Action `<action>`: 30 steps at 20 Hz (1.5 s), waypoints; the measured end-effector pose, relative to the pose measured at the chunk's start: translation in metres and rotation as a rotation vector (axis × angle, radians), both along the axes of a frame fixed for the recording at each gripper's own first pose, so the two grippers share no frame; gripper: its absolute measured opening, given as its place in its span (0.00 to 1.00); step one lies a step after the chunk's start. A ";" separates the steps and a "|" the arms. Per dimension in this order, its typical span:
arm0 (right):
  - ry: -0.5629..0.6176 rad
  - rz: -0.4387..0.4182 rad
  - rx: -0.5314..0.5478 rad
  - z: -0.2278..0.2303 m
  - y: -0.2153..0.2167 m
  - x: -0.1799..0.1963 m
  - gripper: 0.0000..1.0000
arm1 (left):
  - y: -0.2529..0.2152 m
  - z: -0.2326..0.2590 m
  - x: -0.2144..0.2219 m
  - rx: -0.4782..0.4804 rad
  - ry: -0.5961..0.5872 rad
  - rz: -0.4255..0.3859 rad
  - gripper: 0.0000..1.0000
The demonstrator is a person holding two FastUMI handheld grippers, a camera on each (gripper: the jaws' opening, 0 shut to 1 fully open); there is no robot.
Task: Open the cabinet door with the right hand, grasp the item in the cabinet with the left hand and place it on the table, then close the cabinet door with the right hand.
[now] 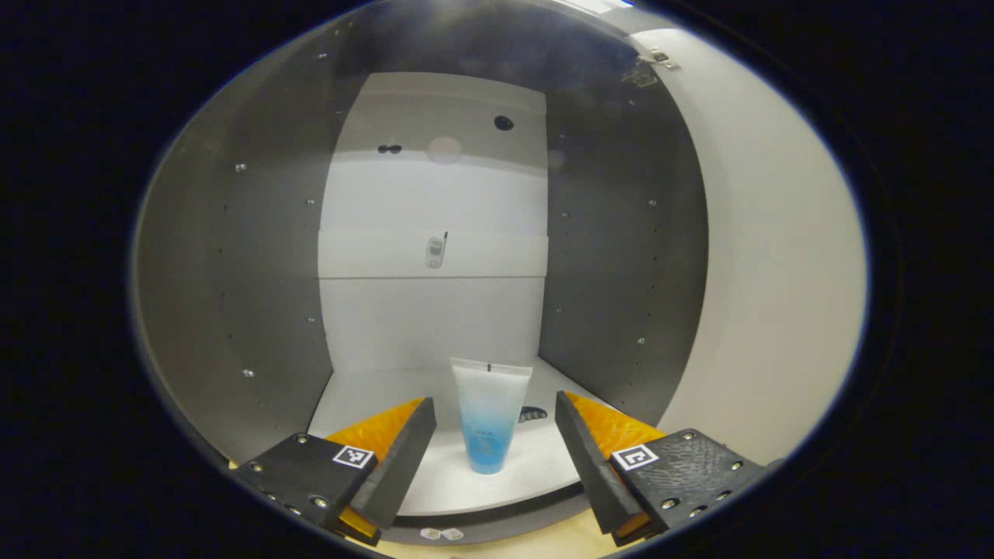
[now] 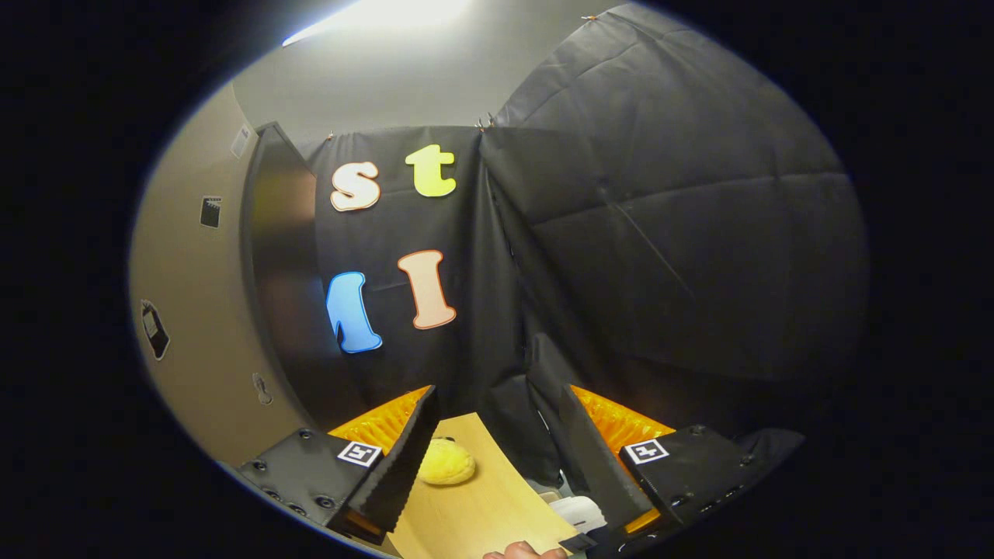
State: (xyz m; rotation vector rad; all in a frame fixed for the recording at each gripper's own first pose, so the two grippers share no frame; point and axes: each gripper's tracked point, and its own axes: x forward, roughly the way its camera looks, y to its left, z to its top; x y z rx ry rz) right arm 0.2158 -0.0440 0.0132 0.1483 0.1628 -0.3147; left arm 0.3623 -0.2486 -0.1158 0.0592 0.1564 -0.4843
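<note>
Two fingers of the left gripper [image 1: 495, 442] stand apart around the tube [image 1: 489, 415], not touching it, on the cabinet floor [image 1: 435, 481]. Door [image 1: 769, 256] is open; next, closing on the tube. Right gripper [image 2: 493, 442] hangs released over the table [image 2: 474, 512].

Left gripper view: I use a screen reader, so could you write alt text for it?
A blue-and-white tube stands upright on the floor of an open cabinet, between the spread fingers of the left gripper, which do not touch it. The cabinet door is swung open at right.
</note>
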 end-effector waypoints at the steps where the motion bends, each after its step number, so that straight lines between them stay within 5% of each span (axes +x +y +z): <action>1: 0.017 -0.003 -0.008 -0.004 -0.005 0.002 0.98 | -0.001 -0.004 0.005 -0.004 0.004 0.010 0.95; 5: 0.029 -0.017 0.000 -0.008 -0.016 0.004 0.98 | -0.007 -0.015 0.017 -0.009 0.020 0.018 0.90; 9: 0.036 -0.026 -0.002 -0.013 -0.019 0.005 0.98 | -0.007 -0.014 0.020 0.006 0.003 0.016 0.65; 10: 0.036 -0.027 0.002 -0.014 -0.019 0.006 0.98 | -0.006 -0.012 0.023 0.016 -0.008 0.019 0.67; 13: 0.030 -0.032 0.007 -0.016 -0.018 0.007 0.98 | -0.009 -0.014 0.021 0.021 -0.013 -0.012 0.54; 17: 0.027 -0.030 -0.007 -0.017 -0.016 0.010 0.98 | -0.010 -0.013 0.012 0.029 -0.025 -0.038 0.54; 18: 0.028 -0.027 -0.008 -0.017 -0.014 0.011 0.98 | -0.009 -0.013 0.008 0.038 -0.031 -0.042 0.46; 21: 0.019 -0.034 -0.001 -0.017 -0.012 0.008 0.98 | -0.009 -0.003 -0.011 0.026 -0.038 -0.072 0.50; 30: -0.010 -0.143 -0.028 -0.004 -0.004 -0.051 0.92 | 0.031 0.039 -0.093 -0.040 -0.088 -0.173 0.49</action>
